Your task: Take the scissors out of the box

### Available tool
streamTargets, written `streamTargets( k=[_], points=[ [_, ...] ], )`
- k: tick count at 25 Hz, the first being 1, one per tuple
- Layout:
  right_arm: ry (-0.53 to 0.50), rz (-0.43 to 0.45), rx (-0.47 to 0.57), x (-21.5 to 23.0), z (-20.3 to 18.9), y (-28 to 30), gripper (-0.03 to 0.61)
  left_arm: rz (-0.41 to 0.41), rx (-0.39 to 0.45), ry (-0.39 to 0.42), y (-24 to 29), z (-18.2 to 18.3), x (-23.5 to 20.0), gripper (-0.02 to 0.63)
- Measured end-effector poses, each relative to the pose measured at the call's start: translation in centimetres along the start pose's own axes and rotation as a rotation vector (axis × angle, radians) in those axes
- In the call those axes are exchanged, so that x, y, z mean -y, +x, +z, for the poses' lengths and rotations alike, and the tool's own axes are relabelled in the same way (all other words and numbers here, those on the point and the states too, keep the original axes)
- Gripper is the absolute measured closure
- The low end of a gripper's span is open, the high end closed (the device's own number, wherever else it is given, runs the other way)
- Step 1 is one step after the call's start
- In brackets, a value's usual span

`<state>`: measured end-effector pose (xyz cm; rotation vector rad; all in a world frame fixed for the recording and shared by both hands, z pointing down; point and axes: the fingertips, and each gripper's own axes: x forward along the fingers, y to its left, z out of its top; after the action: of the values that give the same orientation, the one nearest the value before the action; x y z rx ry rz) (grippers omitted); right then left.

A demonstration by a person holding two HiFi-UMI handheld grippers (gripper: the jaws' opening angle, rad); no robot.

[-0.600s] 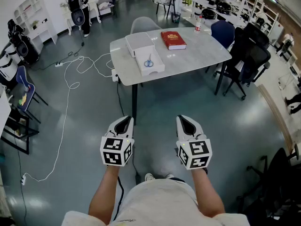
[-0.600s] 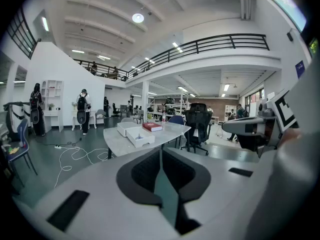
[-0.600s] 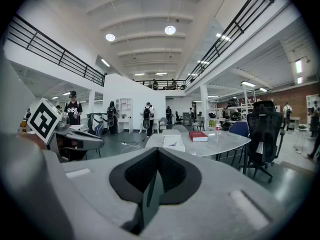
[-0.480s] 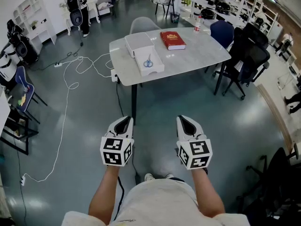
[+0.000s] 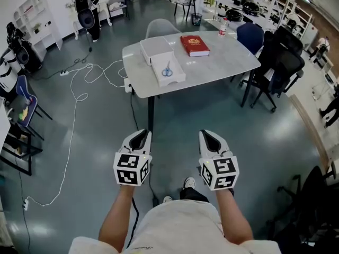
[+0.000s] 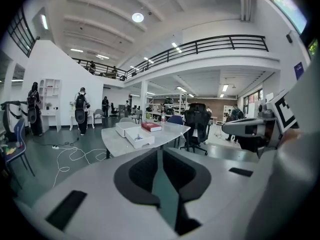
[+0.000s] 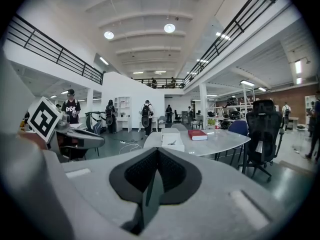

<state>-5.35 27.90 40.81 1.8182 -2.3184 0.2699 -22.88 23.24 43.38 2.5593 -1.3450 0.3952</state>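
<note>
Blue-handled scissors point(image 5: 167, 71) lie in an open white box point(image 5: 175, 77) near the left end of a pale table point(image 5: 222, 65), far ahead of me. My left gripper point(image 5: 139, 135) and right gripper point(image 5: 212, 134) hang side by side over the floor, well short of the table. Both are shut with nothing between their jaws. In the left gripper view the box point(image 6: 142, 141) stands small beyond the left gripper point(image 6: 159, 151). The right gripper view shows the scissors point(image 7: 171, 142) past the right gripper point(image 7: 157, 151).
A second white box point(image 5: 153, 47) and a red book point(image 5: 195, 45) share the table. Black office chairs point(image 5: 278, 67) crowd its right side, a grey chair point(image 5: 161, 27) its far side. A white cable point(image 5: 74, 120) snakes over the floor at left. Shelves point(image 5: 34, 15) line the walls.
One of my feet has stepped forward under the grippers, and the table has shifted slightly in view. Both grippers keep their place and stay shut.
</note>
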Motion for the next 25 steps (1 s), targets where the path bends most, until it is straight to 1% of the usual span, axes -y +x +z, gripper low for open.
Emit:
streamTargets(
  k=[7, 12, 20, 25],
  points=[
    [0.012, 0.005, 0.001, 1.7, 0.2, 2.3, 0.574, -0.011, -0.005, 0.013, 3.0, 0.8, -0.5, 0.589],
    [0.036, 0.025, 0.006, 3.5, 0.6, 5.3, 0.574, -0.015, -0.003, 0.014, 6.1, 1.8, -1.0, 0.589],
    [0.029, 0.084, 0.002, 7.1, 2.8, 12.0, 0.574, 0.027, -0.013, 0.018, 12.7, 4.7, -3.0, 0.588],
    [0.02, 0.124, -0.007, 9.7, 4.2, 16.1, 0.574, 0.058, -0.028, 0.002, 16.8, 6.1, -4.0, 0.586]
  ],
)
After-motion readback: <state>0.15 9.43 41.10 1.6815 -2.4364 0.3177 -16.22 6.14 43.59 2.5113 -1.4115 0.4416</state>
